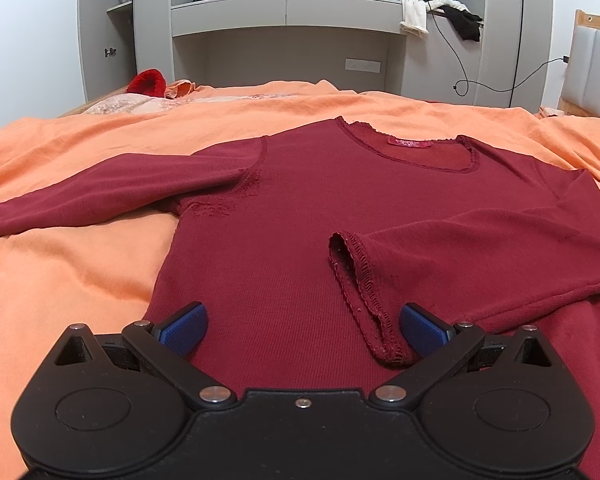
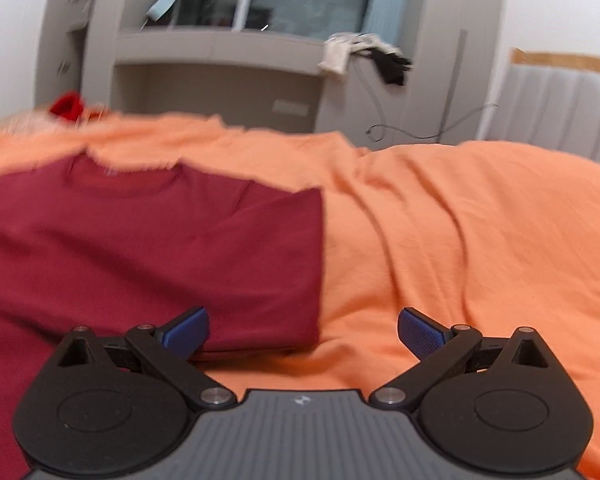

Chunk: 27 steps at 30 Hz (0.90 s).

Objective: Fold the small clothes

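Observation:
A dark red long-sleeved top (image 1: 300, 208) lies flat on the orange bedspread (image 1: 60, 248), neckline away from me. Its right sleeve is folded across the body, with the cuff (image 1: 360, 280) near the middle. Its left sleeve (image 1: 80, 196) stretches out to the left. My left gripper (image 1: 302, 330) is open and empty, low over the top's hem, its right pad (image 1: 422, 330) beside the cuff. My right gripper (image 2: 303, 332) is open and empty over the top's folded right edge (image 2: 316, 264); that view is blurred.
A red item (image 1: 148, 82) and pink fabric lie at the far left of the bed. Grey shelving (image 1: 284, 32) stands behind the bed, with white and black clothes (image 1: 440, 14) draped on a ledge. A cable (image 1: 472, 84) hangs there. A padded headboard (image 1: 596, 64) is at right.

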{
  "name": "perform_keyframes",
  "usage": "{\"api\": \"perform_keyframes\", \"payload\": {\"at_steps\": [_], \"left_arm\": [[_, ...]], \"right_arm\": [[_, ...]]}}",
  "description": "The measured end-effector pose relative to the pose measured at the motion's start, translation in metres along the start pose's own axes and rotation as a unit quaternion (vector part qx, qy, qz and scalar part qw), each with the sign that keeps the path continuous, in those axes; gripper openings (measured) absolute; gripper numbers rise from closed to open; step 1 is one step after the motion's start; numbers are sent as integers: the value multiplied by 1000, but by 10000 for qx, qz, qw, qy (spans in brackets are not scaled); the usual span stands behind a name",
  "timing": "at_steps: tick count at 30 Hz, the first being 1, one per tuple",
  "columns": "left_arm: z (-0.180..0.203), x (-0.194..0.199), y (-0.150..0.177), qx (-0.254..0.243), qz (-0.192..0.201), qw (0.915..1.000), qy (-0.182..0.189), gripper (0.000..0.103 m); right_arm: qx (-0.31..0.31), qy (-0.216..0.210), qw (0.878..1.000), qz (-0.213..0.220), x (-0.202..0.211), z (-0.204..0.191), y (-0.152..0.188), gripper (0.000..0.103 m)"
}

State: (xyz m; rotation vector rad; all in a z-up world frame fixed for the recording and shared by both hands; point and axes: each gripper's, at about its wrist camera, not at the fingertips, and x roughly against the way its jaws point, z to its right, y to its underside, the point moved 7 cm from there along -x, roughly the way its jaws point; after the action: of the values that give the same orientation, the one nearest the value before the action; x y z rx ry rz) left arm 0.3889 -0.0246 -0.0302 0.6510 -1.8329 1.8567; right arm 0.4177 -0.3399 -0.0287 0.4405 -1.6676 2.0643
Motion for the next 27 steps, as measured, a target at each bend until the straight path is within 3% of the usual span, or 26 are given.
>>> {"api": "perform_keyframes", "payload": {"at_steps": [6,10,15,23,27], "left_arm": [[1,0,0,-24,12,10000,12,103],[0,3,2,-37,36,9999,94,103],[-2,3,-1,-22,-9,9999,169,103],[-24,15,-6,223,-37,9996,153,102],[-35,20,-10,509,-59,9979,396,102]], "right_arm": [[208,91,9997,-14,1,-7,1,103],[203,97,9993,291,21,-12,-7,103],[15,-499,9967,634,47,-39,-29,103],[-20,-1239,9916,382,38,-97,-51,103],[246,-1439,9887,353,32,-130,-54,103]]}}
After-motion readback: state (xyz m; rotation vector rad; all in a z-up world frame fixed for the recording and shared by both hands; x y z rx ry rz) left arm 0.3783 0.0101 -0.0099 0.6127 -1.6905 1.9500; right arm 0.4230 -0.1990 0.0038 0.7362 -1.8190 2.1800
